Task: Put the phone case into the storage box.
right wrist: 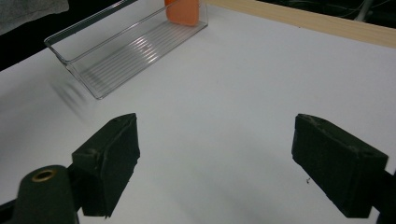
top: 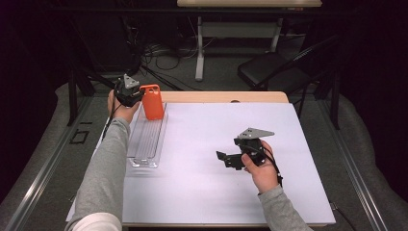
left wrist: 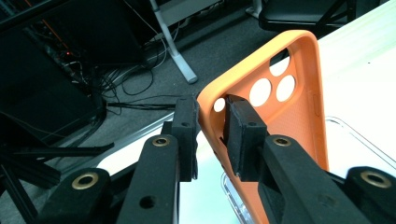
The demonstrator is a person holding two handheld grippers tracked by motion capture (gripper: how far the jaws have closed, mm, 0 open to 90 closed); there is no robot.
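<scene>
Grey sleeves are coming in from the near edge of the white table (top: pixel 202 192), and going near to far, the right gripper (top: pixel 222 157) is resting low over the bare middle of the table, its jaws standing wide apart with nothing between them, as the right gripper view also shows (right wrist: pixel 215 163). Farther off on the left, a clear tray (top: pixel 144 161) is lying lengthwise, running from near to far. At its far end the left gripper (top: pixel 139 97) is pinching an orange phone case (top: pixel 153 102), which is standing upright with its lower end down inside the tray. In the left gripper view the jaws are clamping the case's (left wrist: pixel 280 116) side wall close to the camera cut-outs, one pad (left wrist: pixel 186 135) on the outside and the other pad (left wrist: pixel 243 135) inside the shell. Judging by its looks, the case is being light and somewhat rubbery, so it is likely flexing under a hard squeeze and gripping the pads well rather than slipping. A thin wall is offering the best hold, since the broad back is too wide to span comfortably; a hold near a corner, where the rim is stiffest, is probably keeping it from twisting. Beyond the table, a dark chair (top: pixel 269 70) and floor cables (top: pixel 163 53) are sitting in shadow.
</scene>
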